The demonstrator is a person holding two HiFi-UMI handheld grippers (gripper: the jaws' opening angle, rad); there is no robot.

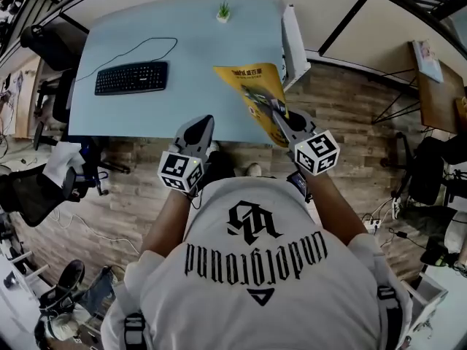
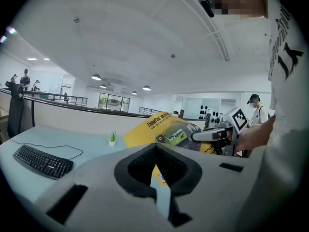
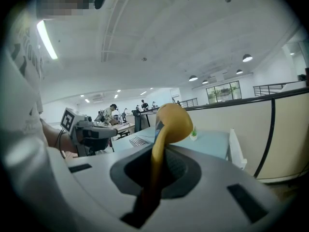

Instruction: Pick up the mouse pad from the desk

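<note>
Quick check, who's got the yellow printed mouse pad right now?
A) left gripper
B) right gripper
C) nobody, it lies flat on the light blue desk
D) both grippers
B: the yellow printed mouse pad runs edge-on between the right gripper's closed jaws, raised off the light blue desk; the left gripper holds nothing.

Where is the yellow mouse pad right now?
In the head view the yellow mouse pad is right of centre, pinched at its near edge in the right gripper, tilted over the desk's front right part, right of the black keyboard.
</note>
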